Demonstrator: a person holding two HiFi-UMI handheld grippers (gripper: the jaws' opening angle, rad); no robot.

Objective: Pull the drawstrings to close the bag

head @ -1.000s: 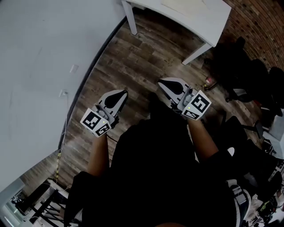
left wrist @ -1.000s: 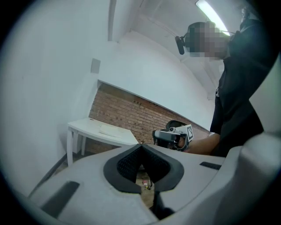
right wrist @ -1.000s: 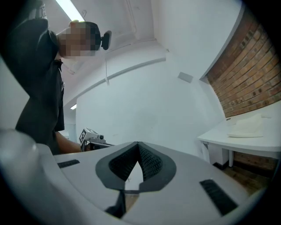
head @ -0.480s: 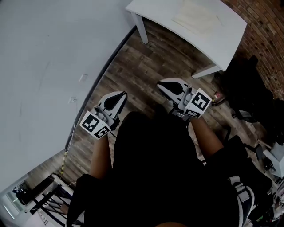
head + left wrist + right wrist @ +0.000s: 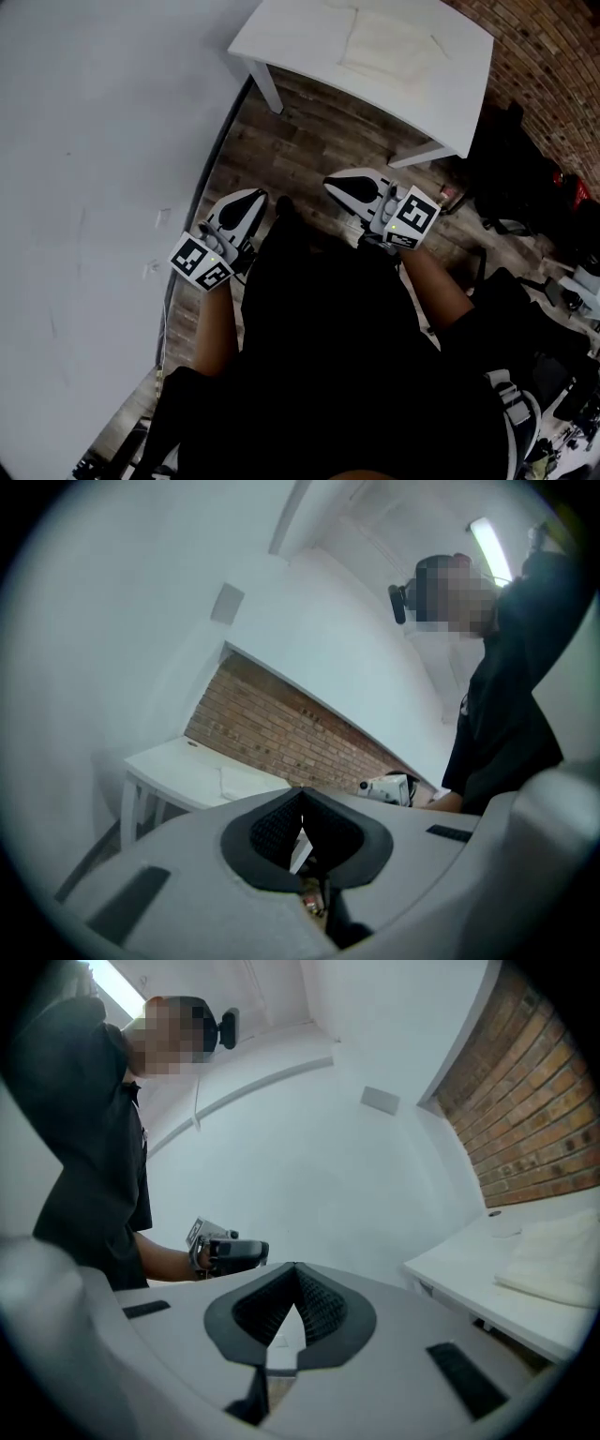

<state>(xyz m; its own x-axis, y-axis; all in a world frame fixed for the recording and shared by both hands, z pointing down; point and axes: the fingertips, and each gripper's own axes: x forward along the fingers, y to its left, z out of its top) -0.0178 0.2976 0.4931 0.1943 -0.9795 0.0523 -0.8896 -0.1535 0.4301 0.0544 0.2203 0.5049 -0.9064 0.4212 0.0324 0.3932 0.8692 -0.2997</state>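
Ahead across wood floor (image 5: pixel 319 136), white table (image 5: pixel 286 42) bearing flat pale bag (image 5: pixel 389 47)

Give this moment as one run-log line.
left gripper: jaws shut, empty | right gripper: jaws shut, empty | cream cloth bag: untouched on white table

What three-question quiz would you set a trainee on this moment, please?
1. True or false: the left gripper is shut on a drawstring.
2. The cream bag lies on: A the floor; B the white table; C a chair.
3. Fill in: the jaws of the right gripper are ____.
Key: 1 false, it holds nothing; 2 B; 3 together.
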